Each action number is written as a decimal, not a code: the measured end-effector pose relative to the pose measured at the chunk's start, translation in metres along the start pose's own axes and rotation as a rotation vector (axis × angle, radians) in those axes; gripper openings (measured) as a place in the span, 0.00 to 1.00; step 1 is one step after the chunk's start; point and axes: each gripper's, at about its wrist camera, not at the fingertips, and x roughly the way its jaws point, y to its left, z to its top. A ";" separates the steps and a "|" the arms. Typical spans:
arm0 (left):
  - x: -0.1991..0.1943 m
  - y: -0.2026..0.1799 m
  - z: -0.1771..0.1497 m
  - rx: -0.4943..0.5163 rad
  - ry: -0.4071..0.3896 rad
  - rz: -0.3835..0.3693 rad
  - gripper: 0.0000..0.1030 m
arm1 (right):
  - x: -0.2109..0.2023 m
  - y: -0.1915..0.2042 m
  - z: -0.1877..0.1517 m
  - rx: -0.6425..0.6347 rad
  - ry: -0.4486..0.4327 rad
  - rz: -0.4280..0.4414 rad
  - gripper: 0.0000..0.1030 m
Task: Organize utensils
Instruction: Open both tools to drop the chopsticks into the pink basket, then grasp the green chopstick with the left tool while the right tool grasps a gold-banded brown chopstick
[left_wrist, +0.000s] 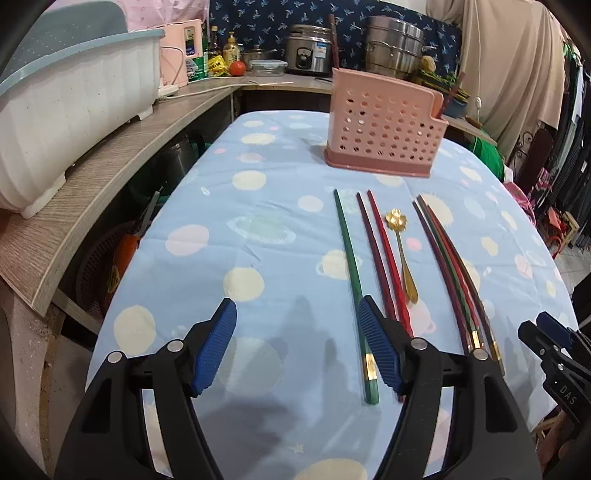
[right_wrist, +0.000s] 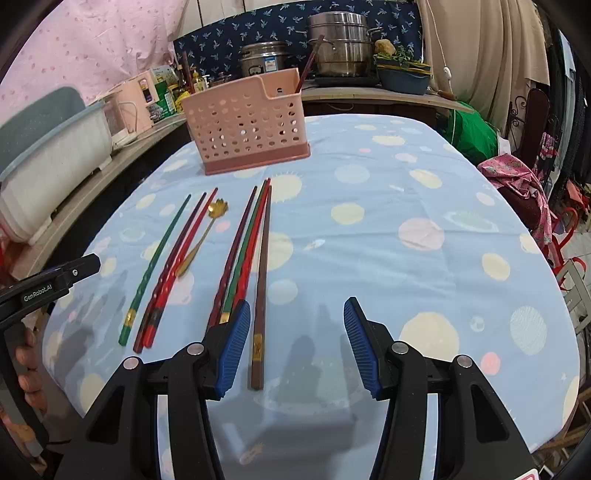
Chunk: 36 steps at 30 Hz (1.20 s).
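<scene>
One dark chopstick (right_wrist: 308, 62) upright in pink holder (right_wrist: 247, 122); both hand-held grippers (left_wrist: 297, 347) (right_wrist: 295, 343) agape, empty.

In the left wrist view the right gripper (left_wrist: 546, 332) is cut off by the right edge, and the left gripper's finger (left_wrist: 380, 354) covers the butt ends of the red chopsticks (left_wrist: 388, 258). In the right wrist view the left gripper (right_wrist: 55, 280) runs off the left edge, the spoon (right_wrist: 201, 236) handle is blurred, and what stands inside the holder (right_wrist: 247, 125) is mostly hidden behind its wall.
</scene>
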 end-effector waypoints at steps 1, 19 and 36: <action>0.001 -0.002 -0.003 0.005 0.005 -0.004 0.63 | 0.001 0.004 -0.003 -0.004 0.002 -0.002 0.50; 0.010 -0.021 -0.033 0.038 0.061 -0.043 0.63 | 0.013 0.018 -0.022 -0.038 0.052 0.020 0.26; 0.021 -0.029 -0.041 0.070 0.067 -0.012 0.46 | 0.016 0.025 -0.027 -0.080 0.028 -0.009 0.21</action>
